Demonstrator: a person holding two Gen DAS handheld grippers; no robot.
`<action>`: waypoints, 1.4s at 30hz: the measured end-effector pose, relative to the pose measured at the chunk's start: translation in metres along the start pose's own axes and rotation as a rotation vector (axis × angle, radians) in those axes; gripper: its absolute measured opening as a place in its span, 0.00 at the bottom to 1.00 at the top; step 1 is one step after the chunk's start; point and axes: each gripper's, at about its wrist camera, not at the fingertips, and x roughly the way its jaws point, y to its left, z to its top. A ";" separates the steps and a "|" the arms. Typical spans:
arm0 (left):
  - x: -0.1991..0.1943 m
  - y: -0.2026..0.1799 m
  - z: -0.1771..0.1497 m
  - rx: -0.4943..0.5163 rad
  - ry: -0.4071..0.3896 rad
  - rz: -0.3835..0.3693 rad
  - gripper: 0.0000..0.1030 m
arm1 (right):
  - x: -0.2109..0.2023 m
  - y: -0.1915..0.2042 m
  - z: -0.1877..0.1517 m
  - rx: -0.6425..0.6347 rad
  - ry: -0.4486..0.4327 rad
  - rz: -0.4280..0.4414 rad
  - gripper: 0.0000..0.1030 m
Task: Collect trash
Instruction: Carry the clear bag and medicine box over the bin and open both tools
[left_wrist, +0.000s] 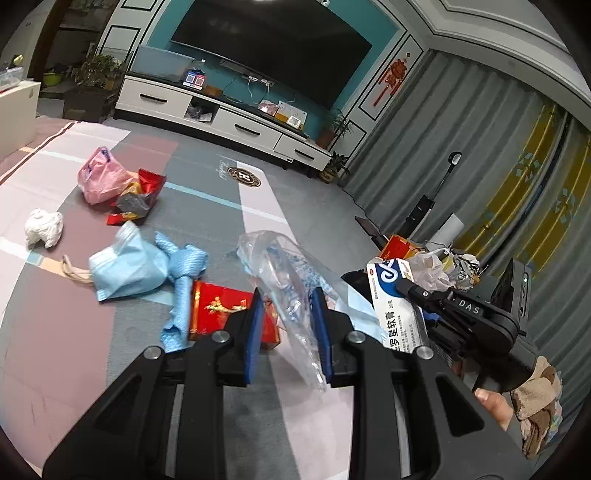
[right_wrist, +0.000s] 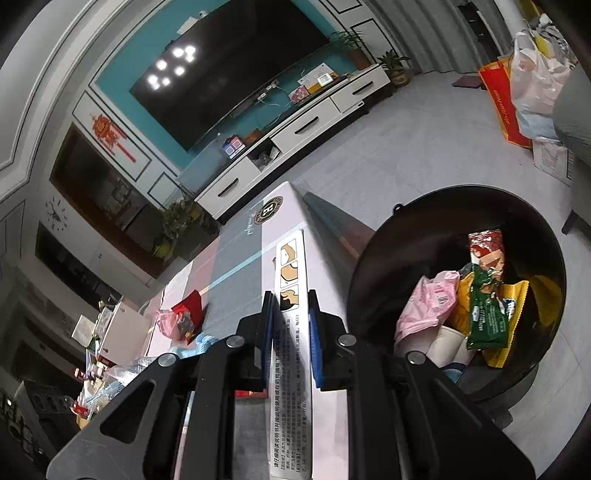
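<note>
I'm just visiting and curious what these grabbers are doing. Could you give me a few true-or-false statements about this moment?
1. The right gripper grips a white medicine box. True.
2. The black bin is empty. False: wrappers and a pink bag lie inside.
3. The left gripper holds a clear plastic bag. True.
4. The blue face mask is already in the bin. False: it lies on the floor mat.

Black bin (right_wrist: 373, 266) mouth gapes beside box (right_wrist: 291, 295); wrappers (right_wrist: 484, 295) within.
</note>
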 end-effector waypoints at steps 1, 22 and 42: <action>0.001 -0.004 0.001 0.005 -0.004 0.000 0.26 | -0.001 -0.003 0.001 0.002 -0.004 -0.004 0.17; 0.086 -0.092 0.004 0.150 0.074 -0.046 0.26 | -0.032 -0.063 0.024 0.026 -0.132 -0.129 0.17; 0.162 -0.118 -0.016 0.250 0.202 -0.003 0.73 | -0.012 -0.094 0.032 0.097 -0.116 -0.252 0.47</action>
